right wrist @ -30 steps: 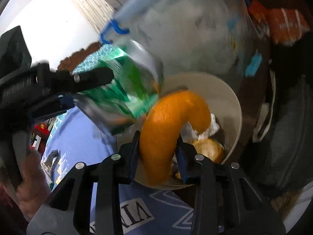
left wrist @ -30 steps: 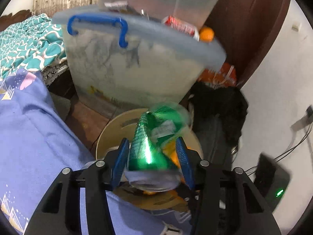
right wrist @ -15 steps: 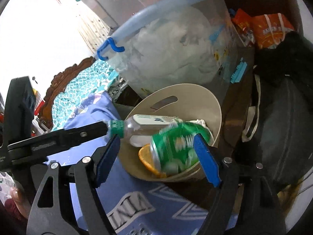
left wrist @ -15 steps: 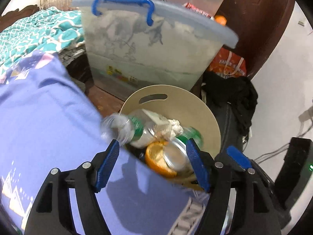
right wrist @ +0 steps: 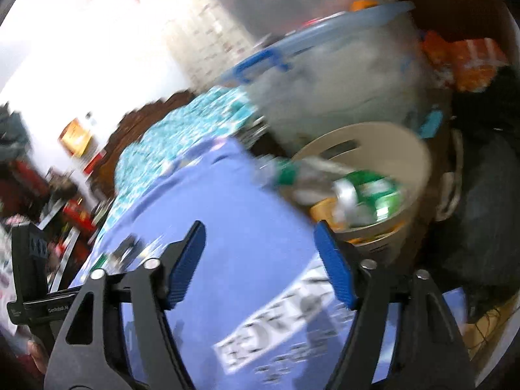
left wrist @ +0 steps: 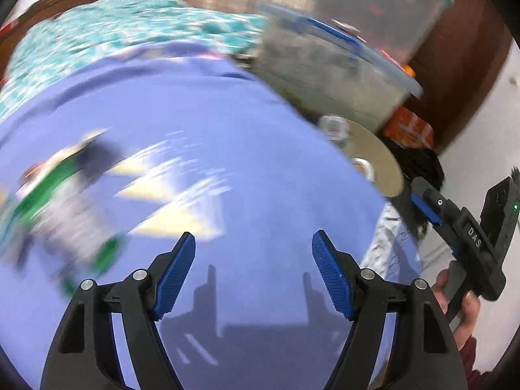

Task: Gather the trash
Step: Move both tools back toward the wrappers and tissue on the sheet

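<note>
Both tools are empty at this moment. The left hand-held gripper (left wrist: 253,268) has its blue pads spread wide over the periwinkle-blue printed bedsheet (left wrist: 201,123), nothing between them; the right hand-held gripper (right wrist: 260,260) is likewise agape and holds nothing.

The round beige plastic waste bin (right wrist: 419,162) stands off the edge of the bed, just in front of the translucent storage tub with the blue handle (right wrist: 341,74). Inside the bin lie a clear plastic bottle with a green label (right wrist: 299,175), a green drinks can (right wrist: 373,195) and something orange (right wrist: 321,209) low at the near side. The bottle lies roughly flat, its long axis running from the bed-side rim across towards the bin's middle; which end is the neck is too blurred to say. The can lies on its side, silver end facing the bed.

I judge the step in hand to be the search for the next item. On the bedsheet, well away from the bin, the left wrist view shows a smeared green, white and dark object (left wrist: 61,201), too blurred to identify or give an axis. The next move would likely call for steadying the left gripper over it, aligning the pads across its narrow dimension, then closing.
</note>
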A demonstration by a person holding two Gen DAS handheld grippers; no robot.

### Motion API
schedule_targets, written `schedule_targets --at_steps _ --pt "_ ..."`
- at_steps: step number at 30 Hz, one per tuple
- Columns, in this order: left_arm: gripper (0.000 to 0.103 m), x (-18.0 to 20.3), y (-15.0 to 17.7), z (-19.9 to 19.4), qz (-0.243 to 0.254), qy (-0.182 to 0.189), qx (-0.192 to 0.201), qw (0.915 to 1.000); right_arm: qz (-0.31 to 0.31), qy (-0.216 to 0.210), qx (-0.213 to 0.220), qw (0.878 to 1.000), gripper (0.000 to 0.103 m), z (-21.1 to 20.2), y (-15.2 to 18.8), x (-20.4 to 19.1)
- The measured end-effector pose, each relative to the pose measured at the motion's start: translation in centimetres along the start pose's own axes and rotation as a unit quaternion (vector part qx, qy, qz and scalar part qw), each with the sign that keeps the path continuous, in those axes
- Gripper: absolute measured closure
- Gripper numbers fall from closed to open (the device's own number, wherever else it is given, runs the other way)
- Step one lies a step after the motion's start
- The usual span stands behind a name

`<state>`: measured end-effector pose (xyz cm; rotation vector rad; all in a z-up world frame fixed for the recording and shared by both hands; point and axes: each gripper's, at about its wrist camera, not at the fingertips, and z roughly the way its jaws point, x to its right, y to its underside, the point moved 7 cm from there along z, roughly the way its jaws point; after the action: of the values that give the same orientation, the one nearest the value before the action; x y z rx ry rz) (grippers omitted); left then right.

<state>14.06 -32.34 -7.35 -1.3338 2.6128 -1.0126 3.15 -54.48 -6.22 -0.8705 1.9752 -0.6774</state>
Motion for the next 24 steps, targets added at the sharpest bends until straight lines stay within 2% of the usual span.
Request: schedule_targets --at_steps 3,5,7,10,12,15,19,20,22,24 --pt "0.033 -5.9 1.8 -3.1 -0.053 -0.031 0.018 0.9980 -0.032 -0.036 -0.032 0.998 0.044 1.5 1.8 -4.6" --pt "0.034 -9.7 2.7 -5.0 -0.095 -0.046 0.029 0.9940 -0.053 -0.060 -0.055 0.995 0.045 2.6 3.1 -7.5" --pt "0.034 -14.2 3.6 -6.9 -0.147 -0.060 0.041 0.9864 -0.082 -0.086 -0.088 0.989 0.045 4.4 4.9 -11.2" --pt "0.034 -18.4 5.0 -9.0 -0.201 -0.057 0.056 0.9763 -0.125 -0.122 -0.135 0.975 0.046 7.1 7.7 -16.6" --pt "0.034 -20.2 5.7 -10.0 -0.218 -0.053 0.063 0.9724 -0.142 -0.142 -0.160 0.966 0.047 9.3 9.0 -19.7" --pt "0.034 -21.8 6.7 -10.7 -0.229 -0.045 0.064 0.9702 -0.125 -0.159 -0.186 0.962 0.049 12.5 9.4 -22.1" --pt "0.033 -22.7 7.6 -11.0 -0.237 -0.034 0.063 0.9690 -0.055 -0.177 -0.221 0.958 0.054 16.6 9.6 -23.8" --pt "0.032 -23.0 7.8 -11.1 -0.238 -0.032 0.063 0.9688 -0.048 -0.183 -0.237 0.953 0.054 17.1 10.3 -24.3" --pt "0.032 -23.3 8.1 -11.3 -0.238 -0.031 0.064 0.9686 -0.060 -0.217 -0.272 0.936 0.054 16.8 12.8 -26.7" --pt "0.027 -23.7 8.1 -11.3 -0.241 -0.030 0.066 0.9678 -0.113 -0.285 -0.308 0.901 0.054 13.9 16.3 -30.4"
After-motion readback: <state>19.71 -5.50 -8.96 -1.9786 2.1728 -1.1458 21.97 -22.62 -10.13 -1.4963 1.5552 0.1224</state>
